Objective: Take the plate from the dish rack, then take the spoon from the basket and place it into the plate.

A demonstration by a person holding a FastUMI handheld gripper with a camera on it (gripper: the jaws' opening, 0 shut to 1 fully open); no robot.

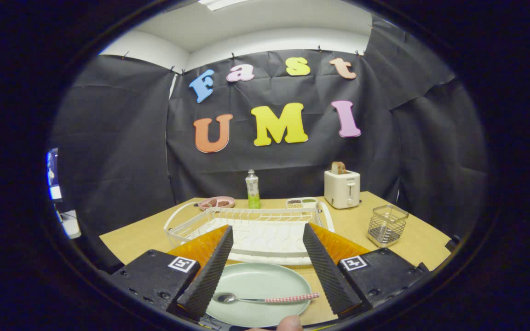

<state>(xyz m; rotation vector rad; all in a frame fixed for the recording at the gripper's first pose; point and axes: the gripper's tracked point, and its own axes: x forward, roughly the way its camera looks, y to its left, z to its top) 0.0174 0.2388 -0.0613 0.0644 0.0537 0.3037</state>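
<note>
A pale green plate [258, 281] lies on the wooden table [361, 220] between and below my fingers. Across it lies a spoon [265, 299], bowl toward the left finger, red-checked handle toward the right finger. My gripper [265, 232] is open, its two ridged black fingers [210, 271] spread wide above the plate and touching nothing. Just beyond the plate stands the white wire dish rack [251, 225], with nothing in it. A clear wire basket [386, 224] stands to the right of the rack, beyond the right finger.
At the back of the table stand a pink dish with food [217, 202], a green bottle [252, 189], a small divided tray [301, 202] and a white toaster with bread [342, 187]. A fingertip [289, 323] shows below the plate. Black cloth walls close the booth.
</note>
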